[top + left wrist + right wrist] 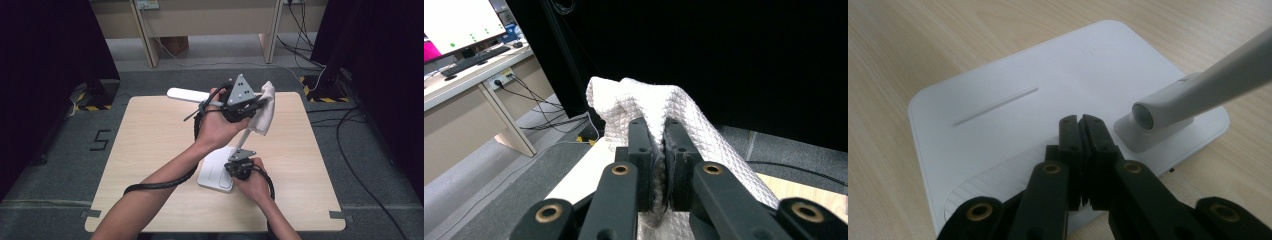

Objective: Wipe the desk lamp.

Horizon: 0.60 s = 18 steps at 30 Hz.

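A white desk lamp stands on the wooden table [150, 150]: flat base [212, 172], slanted arm [245, 136], long head [186, 94] at the back. My left gripper [260, 102] is raised beside the lamp's upper arm, shut on a white quilted cloth [265, 112] that hangs from its jaws. In the left gripper view the cloth [649, 107] bulges over the closed left gripper [655, 145]. My right gripper [235, 170] rests low on the lamp base, jaws closed with nothing between them. Its own view shows the right gripper [1081, 122] pressed on the base [1013, 100] near the arm's hinge [1153, 117].
Wooden desk legs [145, 30] and trailing cables [300, 30] stand beyond the table on the grey floor. Black curtains [45, 50] flank both sides. A monitor [459, 22] and keyboard sit on a desk far off in the left gripper view.
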Motion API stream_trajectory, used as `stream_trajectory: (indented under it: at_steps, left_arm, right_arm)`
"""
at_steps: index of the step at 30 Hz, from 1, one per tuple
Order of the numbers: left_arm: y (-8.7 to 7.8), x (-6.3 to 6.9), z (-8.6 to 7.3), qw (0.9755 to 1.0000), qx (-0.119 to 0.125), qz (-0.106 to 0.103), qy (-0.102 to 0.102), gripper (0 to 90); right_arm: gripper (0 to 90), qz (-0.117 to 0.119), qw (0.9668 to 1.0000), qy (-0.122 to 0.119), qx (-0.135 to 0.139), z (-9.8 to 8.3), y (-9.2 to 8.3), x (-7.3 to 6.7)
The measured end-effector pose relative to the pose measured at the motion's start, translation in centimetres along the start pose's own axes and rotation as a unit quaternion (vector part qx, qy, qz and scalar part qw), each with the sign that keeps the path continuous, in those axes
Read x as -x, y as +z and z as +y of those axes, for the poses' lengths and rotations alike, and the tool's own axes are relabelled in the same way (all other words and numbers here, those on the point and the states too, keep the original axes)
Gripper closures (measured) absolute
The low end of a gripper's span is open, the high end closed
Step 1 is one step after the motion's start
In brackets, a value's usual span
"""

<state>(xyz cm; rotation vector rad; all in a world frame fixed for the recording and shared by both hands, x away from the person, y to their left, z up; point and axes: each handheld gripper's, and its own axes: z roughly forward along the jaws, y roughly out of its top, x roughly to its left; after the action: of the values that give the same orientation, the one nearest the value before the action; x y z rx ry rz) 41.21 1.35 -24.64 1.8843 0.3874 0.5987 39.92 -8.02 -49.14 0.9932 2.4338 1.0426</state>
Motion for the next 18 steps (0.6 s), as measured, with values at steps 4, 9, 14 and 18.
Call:
stream_trajectory:
  at_steps: [4,9,14,18]
  left_arm:
    - [0.0,0.2,0.0,1.0000,0.002,-0.002,0.002,84.3]
    - [-0.8,0.3,0.0,0.9999,0.009,-0.001,0.003,84.4]
    - [-2.2,0.2,-0.1,0.9998,0.018,0.002,0.003,84.5]
    - [-3.4,0.1,-0.2,0.9996,0.026,0.004,0.006,84.5]
  right_arm:
    - [88.0,0.001,1.0000,0.001,0.001,0.0,0.0,0.0]
    - [88.0,0.000,1.0000,0.001,0.002,-0.1,0.0,0.0]
    - [88.0,-0.002,1.0000,0.004,0.002,-0.1,0.0,-0.1]
    - [88.0,-0.001,1.0000,0.004,0.003,-0.1,0.0,0.0]
